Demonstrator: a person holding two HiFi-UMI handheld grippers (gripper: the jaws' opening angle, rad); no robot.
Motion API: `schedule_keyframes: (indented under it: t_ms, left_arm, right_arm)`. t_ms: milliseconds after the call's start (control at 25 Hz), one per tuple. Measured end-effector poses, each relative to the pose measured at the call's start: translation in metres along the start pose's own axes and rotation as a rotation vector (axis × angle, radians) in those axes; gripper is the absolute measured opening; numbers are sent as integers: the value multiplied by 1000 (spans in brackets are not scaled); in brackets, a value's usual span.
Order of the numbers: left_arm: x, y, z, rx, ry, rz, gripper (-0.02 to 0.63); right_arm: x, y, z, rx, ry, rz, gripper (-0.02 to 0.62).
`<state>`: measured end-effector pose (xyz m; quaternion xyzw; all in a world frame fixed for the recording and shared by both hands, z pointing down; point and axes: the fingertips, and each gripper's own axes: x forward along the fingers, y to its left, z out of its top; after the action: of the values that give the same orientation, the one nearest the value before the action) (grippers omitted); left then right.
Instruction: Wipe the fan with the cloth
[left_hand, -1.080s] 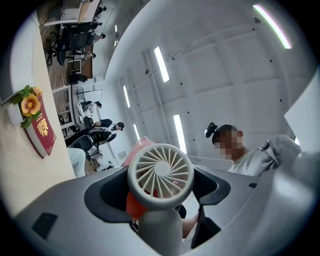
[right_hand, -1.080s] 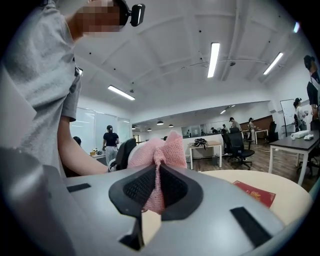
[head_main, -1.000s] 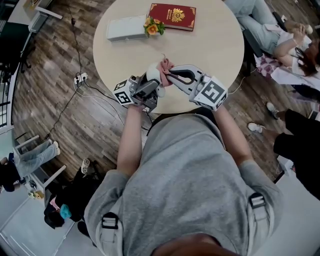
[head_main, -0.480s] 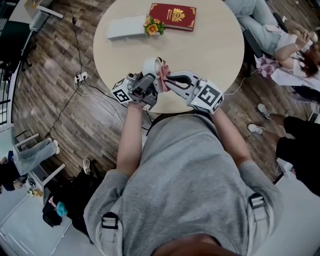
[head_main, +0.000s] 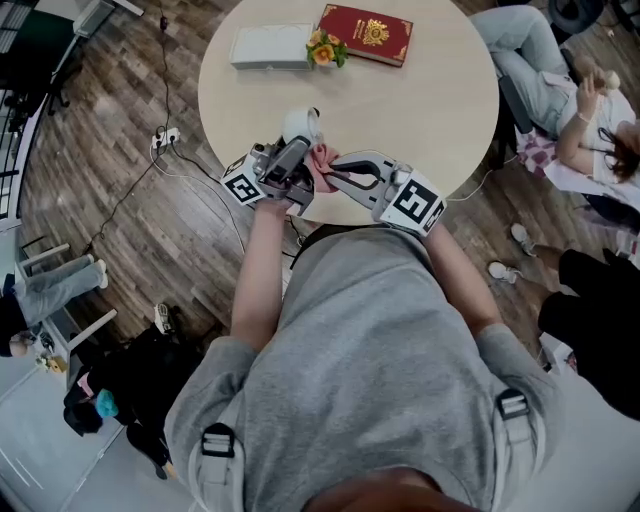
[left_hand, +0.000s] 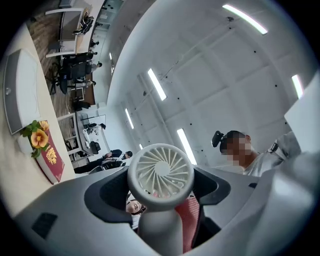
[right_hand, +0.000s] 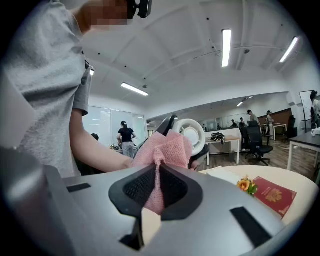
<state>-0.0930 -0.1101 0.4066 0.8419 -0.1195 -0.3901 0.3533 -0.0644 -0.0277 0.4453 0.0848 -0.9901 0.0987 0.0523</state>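
Observation:
A small white hand fan (head_main: 300, 125) is held over the near edge of the round table (head_main: 440, 90). My left gripper (head_main: 287, 162) is shut on its handle. In the left gripper view the round fan head (left_hand: 161, 171) stands upright between the dark pads, above the left gripper (left_hand: 160, 194). A pink cloth (head_main: 320, 158) is pinched in my right gripper (head_main: 333, 170), pressed against the fan's right side just below the head. The right gripper view shows the cloth (right_hand: 162, 152) bunched between the pads of the right gripper (right_hand: 157, 187), with the fan (right_hand: 192, 134) right behind it.
At the table's far side lie a red book (head_main: 366, 33), a white box (head_main: 270, 45) and a small bunch of flowers (head_main: 327, 47). People sit to the right (head_main: 580, 110). A power strip and cables (head_main: 165, 140) lie on the wooden floor at left.
The fan has come up so its head points away from me. The cloth has slid from the far side of the fan head down towards me, to below the head.

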Motion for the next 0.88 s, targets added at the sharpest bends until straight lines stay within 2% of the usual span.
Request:
schedule_keyframes:
  t_ms: [160, 280, 400, 480, 640, 760, 880]
  left_arm:
    - [-5, -5, -5, -12, 11, 4, 376]
    - [-10, -13, -3, -36, -11, -26, 374]
    - [-9, -25, -1, -54, -20, -76, 376]
    - [-8, -31, 2, -61, -30, -103, 375]
    - [-10, -35, 11, -57, -59, -127, 375]
    - [-14, -33, 19, -37, -91, -117, 374]
    - [-16, -25, 26, 10, -107, -44, 376]
  right_arm:
    - [6, -1, 17, -23, -33, 5, 28]
    - [9, -6, 24, -3, -48, -23, 28]
    - [9, -12, 20, -7, -31, -46, 28]
    - [9, -16, 11, -48, -9, -44, 28]
    - [12, -16, 1, -73, 17, -35, 28]
    - [15, -15, -2, -74, 32, -31, 28]
    - [17, -10, -4, -84, 55, -12, 28]
